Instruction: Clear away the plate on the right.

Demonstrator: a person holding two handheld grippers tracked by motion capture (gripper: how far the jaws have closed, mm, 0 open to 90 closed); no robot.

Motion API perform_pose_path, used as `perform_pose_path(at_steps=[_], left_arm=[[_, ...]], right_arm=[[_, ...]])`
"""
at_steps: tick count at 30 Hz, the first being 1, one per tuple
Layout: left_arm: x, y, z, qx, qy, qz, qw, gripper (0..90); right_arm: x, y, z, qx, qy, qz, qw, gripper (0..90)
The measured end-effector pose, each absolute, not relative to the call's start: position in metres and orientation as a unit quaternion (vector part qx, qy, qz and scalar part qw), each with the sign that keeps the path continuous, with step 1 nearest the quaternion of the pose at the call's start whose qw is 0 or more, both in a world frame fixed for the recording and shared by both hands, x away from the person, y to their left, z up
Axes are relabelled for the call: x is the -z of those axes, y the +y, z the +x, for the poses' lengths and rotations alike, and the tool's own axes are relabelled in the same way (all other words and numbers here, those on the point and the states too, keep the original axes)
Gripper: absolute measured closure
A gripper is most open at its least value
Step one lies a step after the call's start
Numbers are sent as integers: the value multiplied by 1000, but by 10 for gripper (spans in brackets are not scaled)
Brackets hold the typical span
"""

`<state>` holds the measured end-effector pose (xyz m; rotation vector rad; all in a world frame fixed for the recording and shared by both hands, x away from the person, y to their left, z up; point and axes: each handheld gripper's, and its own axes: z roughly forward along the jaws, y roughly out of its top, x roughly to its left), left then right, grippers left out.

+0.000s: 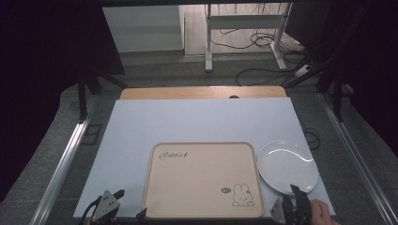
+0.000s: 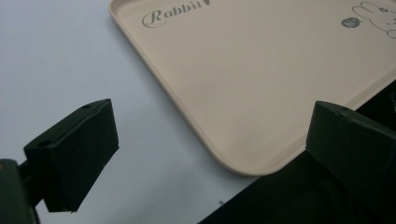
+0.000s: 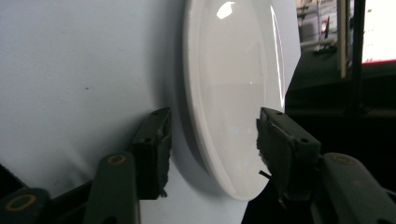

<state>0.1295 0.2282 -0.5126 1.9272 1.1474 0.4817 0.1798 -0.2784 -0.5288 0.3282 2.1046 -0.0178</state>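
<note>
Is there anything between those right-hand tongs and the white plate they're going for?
Nothing visible. The right tongs already straddle the near rim of the white plate, one jaw on each side, with only bare table around it.

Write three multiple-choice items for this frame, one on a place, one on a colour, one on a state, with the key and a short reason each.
1. Where does the white plate lie?
A. On the tray
B. On the table, right of the tray
C. On the floor

2. What colour is the tray?
A. Beige
B. Green
C. Red

3. How do the right gripper and the plate stand?
A. Plate lifted clear of the table
B. Near rim between the fingers, plate on the table
C. Gripper far from the plate

Key: B, the high view shows the plate on the pale table beside the tray; A, the tray is beige with a rabbit print; B, the right gripper view shows a finger either side of the rim.
</note>
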Motion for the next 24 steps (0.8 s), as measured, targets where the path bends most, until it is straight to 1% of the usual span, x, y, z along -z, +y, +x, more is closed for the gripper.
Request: perform_pose_path(at_steps=[2,4,5,11,21,22,24], left_arm=[[513,228,129,-192,455,766,412,20],[512,228,129,-193,454,766,411,20],[512,228,129,-193,454,767,411,20],[512,228,129,-193,454,767,411,20],[512,227,130,-192,453,767,411,20],[512,227,130,-192,453,767,411,20],[512,227,130,-192,452,768,410,20]], right_arm=[[531,-277,180,15,863,123,490,488],[533,-276,181,26,861,113,495,521],[535,-275,183,36,860,105,498,553],[540,-275,188,53,856,87,507,610],[546,-275,193,69,858,65,505,742],[546,-275,193,69,858,65,505,742],[547,-275,193,77,862,53,499,815]])
